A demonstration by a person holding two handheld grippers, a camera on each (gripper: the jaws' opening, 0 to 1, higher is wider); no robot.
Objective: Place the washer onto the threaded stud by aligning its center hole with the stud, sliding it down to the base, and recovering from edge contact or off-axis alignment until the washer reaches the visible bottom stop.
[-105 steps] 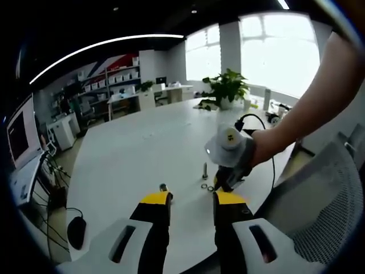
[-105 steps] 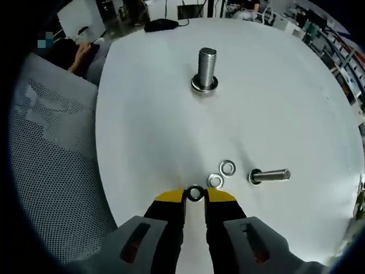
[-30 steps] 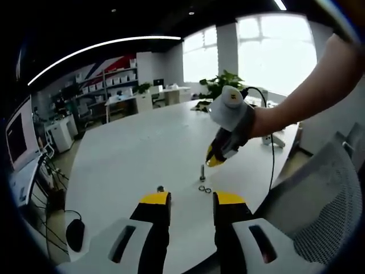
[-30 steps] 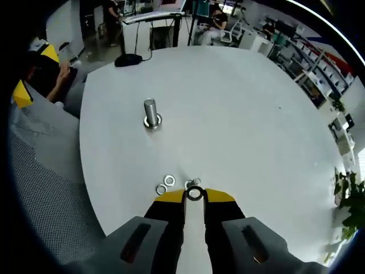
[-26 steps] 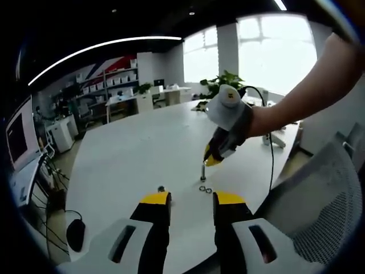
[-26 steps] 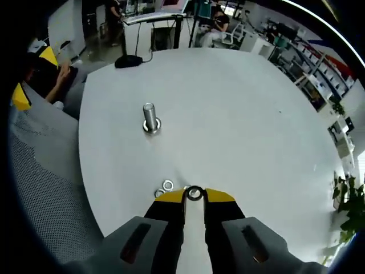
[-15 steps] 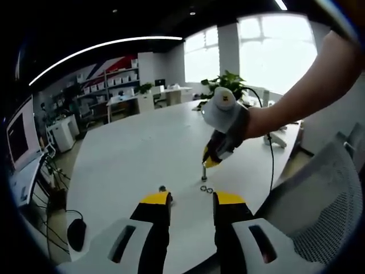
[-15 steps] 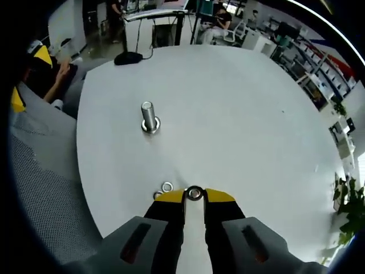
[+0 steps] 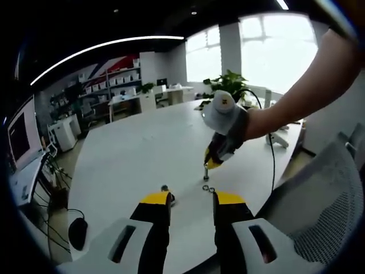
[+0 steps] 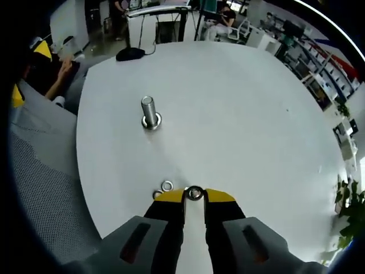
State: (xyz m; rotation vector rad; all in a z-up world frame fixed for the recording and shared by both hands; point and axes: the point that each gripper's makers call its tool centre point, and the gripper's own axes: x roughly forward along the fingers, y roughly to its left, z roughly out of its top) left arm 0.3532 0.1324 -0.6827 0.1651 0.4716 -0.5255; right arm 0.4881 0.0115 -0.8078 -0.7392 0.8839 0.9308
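The right claw [image 10: 194, 194] is closed on a washer [image 10: 194, 193], pinched at its edge, probably so the hole stays free for a stud. Two spare washers [image 10: 166, 185] lie just beyond on the white counter [image 10: 239, 114]. Farther stands an upright stud [image 10: 149, 113]. The left claw [image 9: 191, 198] is open, holding nothing.

The round white table [image 9: 131, 154] is serving as the landmark. Near its right edge a small upright steel threaded stud [image 9: 205, 172] is standing, and the right gripper [image 9: 212, 164] — white-bodied, yellow-tipped, held by a bare arm — is hanging just above it. Two small metal washers [image 9: 209, 189] are lying on the table just beside the stud. The left gripper [image 9: 191, 198] is hovering over the near edge, jaws apart.
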